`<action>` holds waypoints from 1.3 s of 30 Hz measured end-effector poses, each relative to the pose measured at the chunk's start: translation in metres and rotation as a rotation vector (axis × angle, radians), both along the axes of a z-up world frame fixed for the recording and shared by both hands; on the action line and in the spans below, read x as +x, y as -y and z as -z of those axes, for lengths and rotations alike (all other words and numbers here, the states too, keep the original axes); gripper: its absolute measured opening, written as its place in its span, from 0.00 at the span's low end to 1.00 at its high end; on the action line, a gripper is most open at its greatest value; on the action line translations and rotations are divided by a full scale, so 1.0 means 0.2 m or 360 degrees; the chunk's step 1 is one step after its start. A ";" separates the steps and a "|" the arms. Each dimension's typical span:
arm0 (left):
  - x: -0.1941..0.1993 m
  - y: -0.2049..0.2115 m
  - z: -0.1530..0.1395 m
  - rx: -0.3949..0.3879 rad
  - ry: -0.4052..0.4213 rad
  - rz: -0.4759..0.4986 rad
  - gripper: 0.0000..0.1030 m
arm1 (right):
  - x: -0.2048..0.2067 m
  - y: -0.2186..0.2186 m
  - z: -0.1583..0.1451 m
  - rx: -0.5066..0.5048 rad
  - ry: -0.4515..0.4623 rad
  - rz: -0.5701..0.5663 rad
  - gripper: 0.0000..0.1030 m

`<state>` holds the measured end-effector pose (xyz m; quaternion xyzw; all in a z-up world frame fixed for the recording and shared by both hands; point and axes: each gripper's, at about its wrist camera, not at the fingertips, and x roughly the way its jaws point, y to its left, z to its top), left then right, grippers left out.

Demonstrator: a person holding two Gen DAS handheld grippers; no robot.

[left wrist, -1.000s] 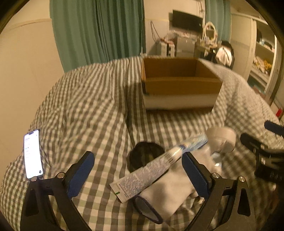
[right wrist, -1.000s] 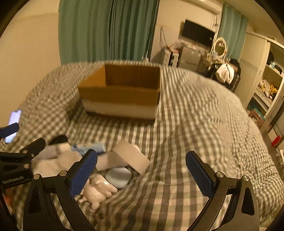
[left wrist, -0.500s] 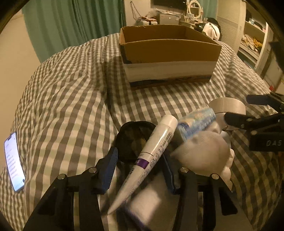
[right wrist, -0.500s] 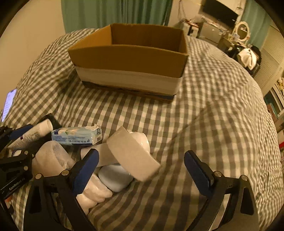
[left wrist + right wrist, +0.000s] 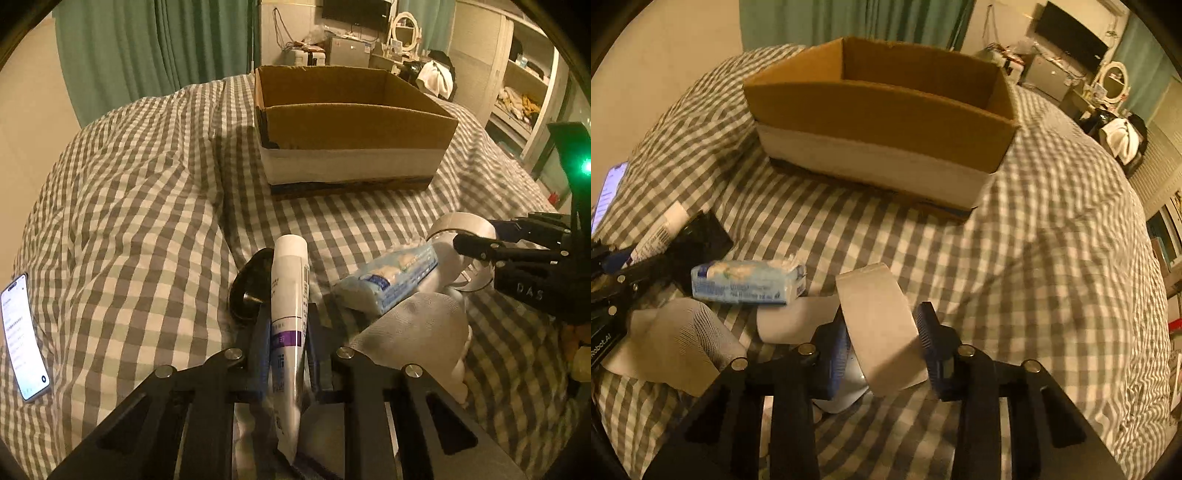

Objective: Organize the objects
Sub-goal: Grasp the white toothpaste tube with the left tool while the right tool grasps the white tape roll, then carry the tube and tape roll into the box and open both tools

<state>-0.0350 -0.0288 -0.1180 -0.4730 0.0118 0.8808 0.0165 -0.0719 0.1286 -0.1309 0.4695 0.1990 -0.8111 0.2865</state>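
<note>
In the left wrist view, the left claw (image 5: 287, 343) is pinching a white tube (image 5: 288, 295) with a purple band. The long axis of the tube runs from 6 o'clock to 12 o'clock, along the fingers, and its cap end points toward the cardboard box (image 5: 351, 136). The box stands open on the checked bed cover (image 5: 129, 206) at about 12 o'clock from the claw, well apart from it. Just behind the tube lies a round black thing (image 5: 247, 291). At 2 o'clock from the claw there is a blue and white tissue pack (image 5: 388, 280), and beside it a white sock (image 5: 413, 332). The right claw comes in from 3 o'clock. A phone (image 5: 22, 336) lies on the bed at 9 o'clock.

In the right wrist view, the right claw (image 5: 882, 339) is pressed on a grey roll of tape (image 5: 879, 325), one finger on each flat side, so the roll stands on its edge between them. The box (image 5: 879, 110) is at 12 o'clock here also, with bare bed cover (image 5: 1052, 258) between. The tissue pack (image 5: 746, 282) lies at 10 o'clock and the sock (image 5: 676, 343) at 9 o'clock, both not held.

I judge that both hands have about the same way to go, straight forward to the box, and each must lift its thing over the near wall before letting go.
</note>
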 end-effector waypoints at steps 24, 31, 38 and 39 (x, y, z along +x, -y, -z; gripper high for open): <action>0.08 -0.08 -0.40 0.0063 -0.0234 0.0036 0.16 | 0.05 -0.23 -0.58 -0.0327 -0.0291 0.0127 0.29; -0.03 -0.14 -0.56 0.0064 -0.0313 0.0082 0.16 | 0.03 -0.17 -0.71 -0.0350 -0.0349 0.0093 0.27; -0.25 -0.16 -0.68 0.0087 -0.0355 0.0086 0.16 | -0.05 -0.09 -0.81 -0.0376 -0.0404 0.0043 0.27; -0.28 -0.16 -0.68 0.0087 -0.0359 0.0082 0.16 | -0.07 -0.07 -0.83 -0.0384 -0.0412 0.0039 0.27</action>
